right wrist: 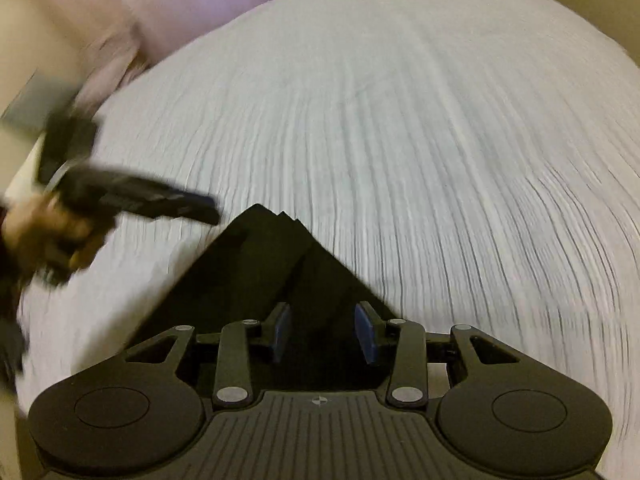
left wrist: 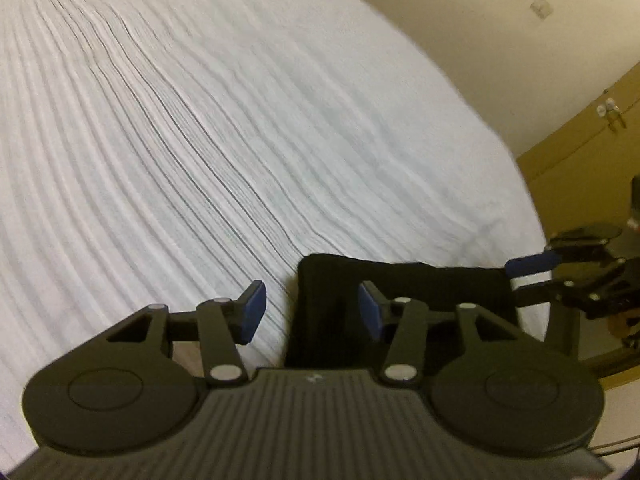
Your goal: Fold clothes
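A black garment (left wrist: 420, 284) lies folded into a flat rectangle on the white ribbed bed sheet (left wrist: 200, 120). My left gripper (left wrist: 312, 312) hovers over its left edge, open, with nothing between the blue pads (left wrist: 254, 308). The right gripper (left wrist: 514, 280) shows at the garment's right end, its fingers apart. In the right wrist view the garment (right wrist: 248, 272) points away like a wedge, and my right gripper (right wrist: 324, 332) stands open just above its near part, pads not pressing the cloth. The left gripper (right wrist: 200, 208) is a blur at the left, held by a hand (right wrist: 48, 232).
The sheet (right wrist: 400, 140) spreads wide beyond the garment. A pale pink pillow or blanket (right wrist: 180, 4) lies at the far left of the bed. A cream wall (left wrist: 480, 40) and a brown cabinet (left wrist: 580, 160) stand past the bed's right edge.
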Motion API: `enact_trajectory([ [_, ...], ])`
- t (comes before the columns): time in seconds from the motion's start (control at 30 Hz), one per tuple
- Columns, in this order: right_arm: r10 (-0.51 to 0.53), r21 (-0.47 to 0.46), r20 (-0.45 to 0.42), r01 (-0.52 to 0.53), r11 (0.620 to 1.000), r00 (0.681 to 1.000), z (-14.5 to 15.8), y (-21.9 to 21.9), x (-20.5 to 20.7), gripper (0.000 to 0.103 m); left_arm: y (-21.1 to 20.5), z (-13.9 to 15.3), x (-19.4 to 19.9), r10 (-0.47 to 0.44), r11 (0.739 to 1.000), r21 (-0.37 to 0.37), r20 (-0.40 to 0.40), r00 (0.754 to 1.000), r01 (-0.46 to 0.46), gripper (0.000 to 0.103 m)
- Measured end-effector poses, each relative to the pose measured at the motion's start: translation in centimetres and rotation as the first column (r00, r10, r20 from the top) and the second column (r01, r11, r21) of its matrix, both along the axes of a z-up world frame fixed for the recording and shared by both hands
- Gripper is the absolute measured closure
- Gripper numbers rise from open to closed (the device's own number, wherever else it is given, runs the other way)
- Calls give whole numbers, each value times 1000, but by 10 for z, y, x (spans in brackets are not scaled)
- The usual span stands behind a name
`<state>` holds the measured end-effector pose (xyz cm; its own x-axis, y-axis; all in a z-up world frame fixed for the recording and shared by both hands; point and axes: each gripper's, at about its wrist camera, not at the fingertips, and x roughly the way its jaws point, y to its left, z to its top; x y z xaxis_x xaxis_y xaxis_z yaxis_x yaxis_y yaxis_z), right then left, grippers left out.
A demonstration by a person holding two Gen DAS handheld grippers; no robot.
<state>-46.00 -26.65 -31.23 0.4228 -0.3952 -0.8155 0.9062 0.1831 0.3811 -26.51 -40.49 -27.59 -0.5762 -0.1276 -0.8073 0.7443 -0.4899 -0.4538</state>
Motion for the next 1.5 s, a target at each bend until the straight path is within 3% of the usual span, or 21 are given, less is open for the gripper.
enact_trajectory([
  [0.13, 144, 20, 3, -144, 989, 990, -21, -30, 2, 63, -11, -16, -10, -49, 995, 83, -6, 999, 50, 67],
  [0.2, 190, 39, 28, -191, 981, 981, -29, -42, 3, 64, -14, -19, -14, -74, 992, 98, -18, 997, 76, 94],
  [0.3, 228, 110, 74, -235, 966, 971, -46, -51, 7, 65, -10, -15, -22, -123, 992, 40, 11, 992, 123, 99],
  [0.33, 240, 125, 73, -247, 961, 968, -49, -51, 8, 93, -10, -17, -21, -114, 993, 39, 7, 993, 114, 99],
  [0.47, 188, 161, 114, -205, 965, 976, -53, -35, -15, 95, -10, -31, -17, -51, 998, 49, 24, 998, 50, 103],
  [0.53, 148, 199, 107, -167, 966, 983, -60, -21, -26, 95, -12, -38, -8, -38, 998, 44, 76, 996, 35, 103],
  [0.6, 97, 222, 134, -126, 967, 986, -64, -10, -35, 94, -15, -38, 6, -15, 999, 48, 71, 997, 12, 103],
  [0.67, 71, 206, 151, -102, 973, 986, -57, -4, -36, 94, -22, -28, 20, 38, 998, 43, 17, 999, -39, 103],
  [0.73, 82, 187, 137, -108, 976, 987, -51, -2, -30, 94, -28, -16, 18, 19, 998, 55, -50, 999, -16, 99],
  [0.8, 106, 172, 115, -125, 977, 988, -49, -3, -23, 94, -33, -7, 8, -38, 997, 65, -100, 994, 45, 66],
  [0.87, 126, 160, 101, -141, 977, 987, -47, -5, -18, 94, -32, -11, -13, -134, 987, 72, -88, 987, 141, 56],
  [1.03, 175, 131, 104, -188, 973, 979, -45, -18, -11, 93, -26, -32, -43, -241, 965, 93, -50, 969, 245, 61],
  [1.2, 220, 122, 112, -234, 965, 969, -49, -27, -7, 93, -23, -33, -43, -293, 955, 63, 17, 956, 291, 87],
  [1.5, 55, 170, 169, -84, 982, 984, -50, 7, -45, 94, -17, -48, -51, -223, 972, 77, -20, 975, 224, 88],
])
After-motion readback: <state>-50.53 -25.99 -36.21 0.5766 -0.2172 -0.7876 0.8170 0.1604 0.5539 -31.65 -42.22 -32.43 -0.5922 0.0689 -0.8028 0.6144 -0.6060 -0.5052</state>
